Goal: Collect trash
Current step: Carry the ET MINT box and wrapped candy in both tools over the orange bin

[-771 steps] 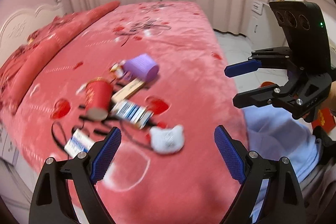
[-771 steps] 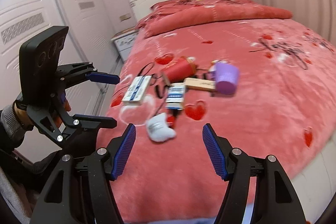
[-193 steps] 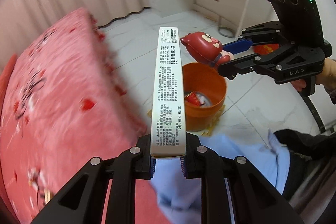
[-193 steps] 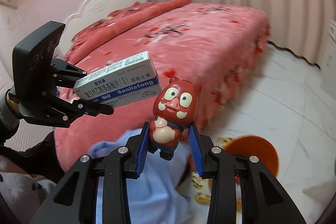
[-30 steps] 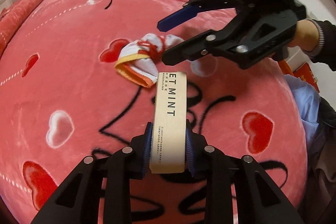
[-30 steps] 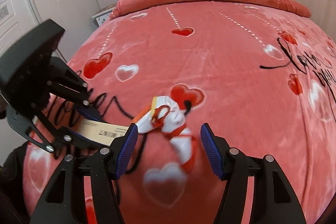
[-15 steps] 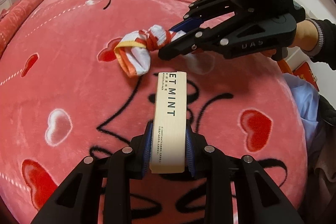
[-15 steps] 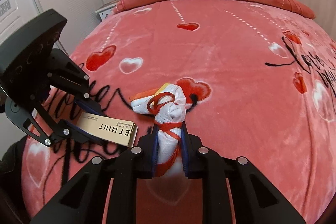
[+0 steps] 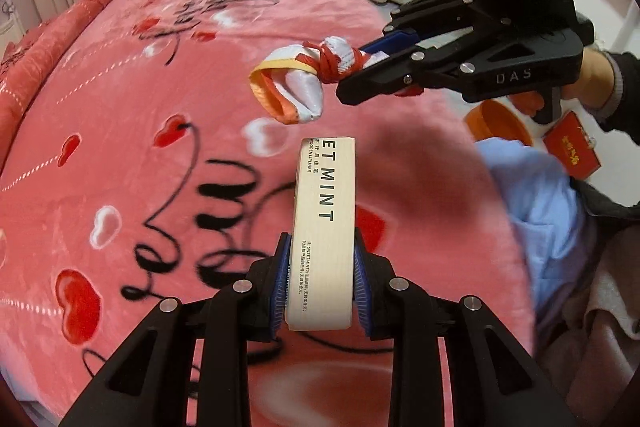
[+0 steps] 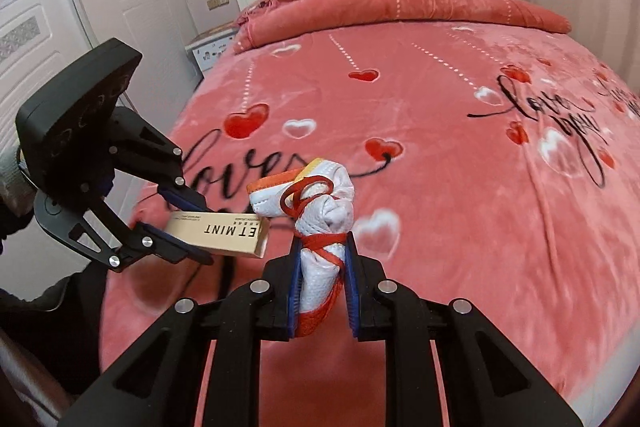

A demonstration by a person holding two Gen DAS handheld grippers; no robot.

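Cream cardboard box printed "ET MINT" [image 9: 324,235] clamped by its near end in left gripper [image 9: 320,291], long side forward; white fabric bundle tied with red cord [image 10: 320,223] pinched at its lower end in right gripper [image 10: 322,291]; both held clear above pink heart-print bedspread [image 10: 460,187]; orange bin [image 9: 498,119] beyond bed edge, likely destination.

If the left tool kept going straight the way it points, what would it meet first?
Probably the white cloth bundle held by the right tool, just beyond the tip of the box the left tool grips; depth is unclear, so it might pass beneath.
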